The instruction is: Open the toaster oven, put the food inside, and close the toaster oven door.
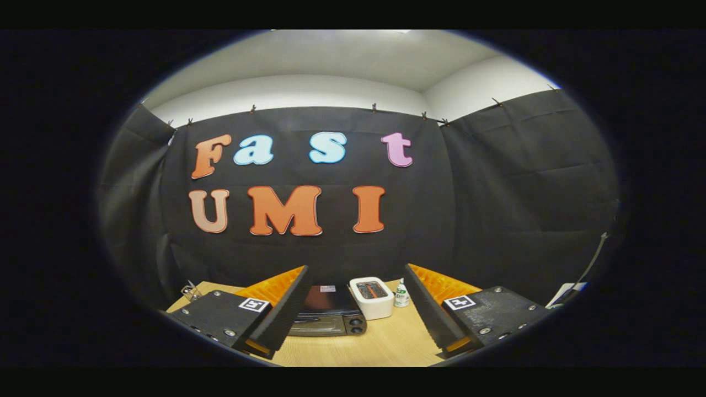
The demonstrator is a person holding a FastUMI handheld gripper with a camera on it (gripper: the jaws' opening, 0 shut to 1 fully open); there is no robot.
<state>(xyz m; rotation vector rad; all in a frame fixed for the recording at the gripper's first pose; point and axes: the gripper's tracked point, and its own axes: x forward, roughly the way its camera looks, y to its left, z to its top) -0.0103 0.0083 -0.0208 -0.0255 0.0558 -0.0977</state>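
A: Gripper view: my gripper (353, 331) has its fingers spread wide and grasps nothing, above the pale wooden table (386, 344).

B: And the oven?

A: The dark boxy toaster oven (330, 315) stands beyond my fingers, door closed, I judge. Just beside it, a white slot toaster (372, 298) and a small bottle (401, 293).

B: Risk?

A: Approaching carelessly, I could knock these neighbours.

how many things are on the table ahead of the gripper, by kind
toaster oven: 1, dark, seen between the open jaws, door looks closed
white toaster: 1, just beside the oven
small bottle: 1, next to the toaster
metal clip: 1, at the wooden table's far corner
total: 4
The gripper holds nothing.
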